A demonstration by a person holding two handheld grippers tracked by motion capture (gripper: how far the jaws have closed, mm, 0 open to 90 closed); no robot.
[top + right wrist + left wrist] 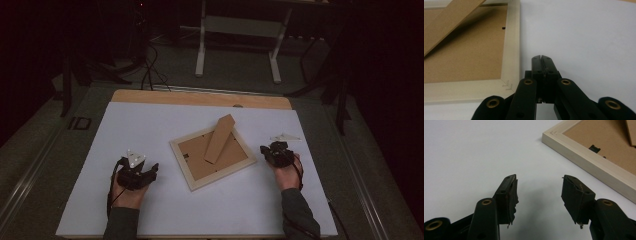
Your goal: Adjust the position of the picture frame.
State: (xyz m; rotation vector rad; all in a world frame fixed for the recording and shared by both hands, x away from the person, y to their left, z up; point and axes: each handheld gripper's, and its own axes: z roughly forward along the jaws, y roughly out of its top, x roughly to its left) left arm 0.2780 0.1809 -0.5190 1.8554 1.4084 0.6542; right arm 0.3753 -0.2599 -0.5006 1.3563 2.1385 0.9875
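Dim floor and stands ring the white bench (150, 125), where our left gripper (539, 186) gapes empty and our right gripper (541, 58) is clamped on nothing beside the face-down pale wooden picture frame (212, 157), whose raised cardboard easel strut (220, 137) we judge could snag or skid.

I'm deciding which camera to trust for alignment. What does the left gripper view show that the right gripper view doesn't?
Left gripper view: the left gripper with its jaws apart, nothing between them, and a small black clip on the picture frame's backing.

Right gripper view: the right gripper with its jaws closed together on nothing, and the frame's cardboard stand crossing above the backing.

Both: the pale wooden picture frame lying face down, its brown backing up, on the white table.
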